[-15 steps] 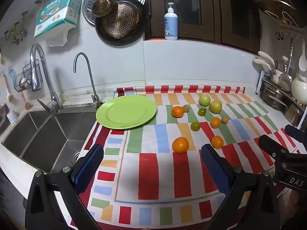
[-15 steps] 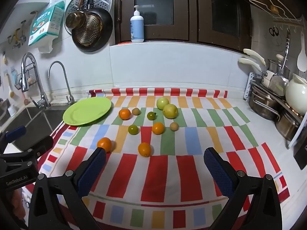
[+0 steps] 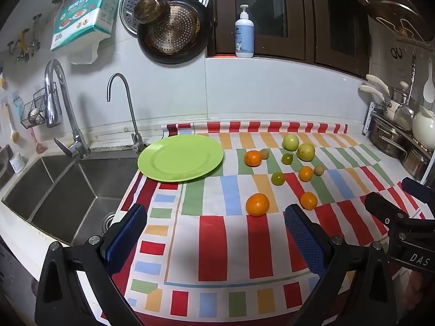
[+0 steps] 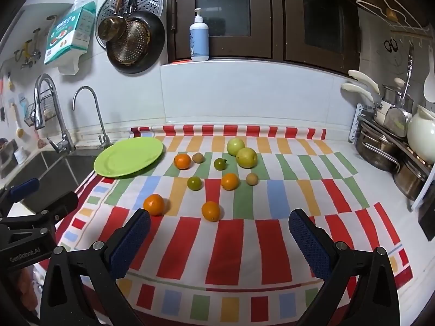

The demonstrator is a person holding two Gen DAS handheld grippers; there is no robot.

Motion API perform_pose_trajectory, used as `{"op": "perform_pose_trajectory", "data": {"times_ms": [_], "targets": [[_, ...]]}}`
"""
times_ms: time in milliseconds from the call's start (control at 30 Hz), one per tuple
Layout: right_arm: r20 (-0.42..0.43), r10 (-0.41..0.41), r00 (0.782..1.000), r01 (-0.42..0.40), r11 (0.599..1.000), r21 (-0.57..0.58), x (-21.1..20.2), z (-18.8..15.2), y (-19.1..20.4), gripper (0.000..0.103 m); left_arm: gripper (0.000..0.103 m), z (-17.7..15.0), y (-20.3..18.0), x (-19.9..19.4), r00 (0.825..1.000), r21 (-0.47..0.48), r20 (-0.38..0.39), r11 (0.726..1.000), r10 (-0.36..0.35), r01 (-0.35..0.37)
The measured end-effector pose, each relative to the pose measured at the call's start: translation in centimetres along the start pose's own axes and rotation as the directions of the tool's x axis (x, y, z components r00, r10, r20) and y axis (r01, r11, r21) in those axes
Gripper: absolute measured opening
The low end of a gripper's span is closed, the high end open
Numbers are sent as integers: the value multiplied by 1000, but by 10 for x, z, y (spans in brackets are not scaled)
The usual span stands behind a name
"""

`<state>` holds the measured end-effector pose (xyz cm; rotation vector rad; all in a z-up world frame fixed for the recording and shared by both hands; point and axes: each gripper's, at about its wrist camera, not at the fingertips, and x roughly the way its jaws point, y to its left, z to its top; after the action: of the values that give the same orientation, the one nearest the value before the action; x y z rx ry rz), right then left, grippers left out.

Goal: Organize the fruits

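Observation:
A bare green plate [image 3: 180,157] [image 4: 129,156] lies at the back left of a striped cloth [image 3: 217,244], beside the sink. Several fruits lie loose on the cloth to its right: oranges, the nearest orange [image 3: 257,204] [image 4: 154,204], another orange [image 4: 211,210], small green citrus [image 4: 194,183], two pale green apples [image 4: 246,157] and small brown fruits [image 4: 252,179]. My left gripper [image 3: 216,233] is open and empty, above the cloth's front. My right gripper [image 4: 219,237] is open and empty, just short of the nearest oranges.
A steel sink [image 3: 62,190] with two taps [image 3: 58,103] lies left of the cloth. A dish rack [image 4: 394,146] with pots and a white kettle stands at the right. Pans [image 3: 174,32] hang on the wall. A soap bottle [image 4: 199,38] stands on the ledge.
Both grippers have hardly moved; the views have shifted very slightly. The fruits and the plate lie where they were.

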<state>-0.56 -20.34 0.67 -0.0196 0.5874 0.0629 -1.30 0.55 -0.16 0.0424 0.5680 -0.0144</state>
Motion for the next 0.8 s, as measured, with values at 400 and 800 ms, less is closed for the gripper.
{"op": "perform_pose_trajectory", "data": {"times_ms": [400, 800], "targets": [[1, 3, 1000, -3, 1000, -8, 3, 1, 4, 102, 103, 7, 2, 7, 1000, -9, -15, 1000, -1, 1], [7, 6, 1000, -6, 1000, -11, 1, 2, 5, 102, 103, 7, 2, 8, 1000, -11, -10, 1000, -3, 3]]}}
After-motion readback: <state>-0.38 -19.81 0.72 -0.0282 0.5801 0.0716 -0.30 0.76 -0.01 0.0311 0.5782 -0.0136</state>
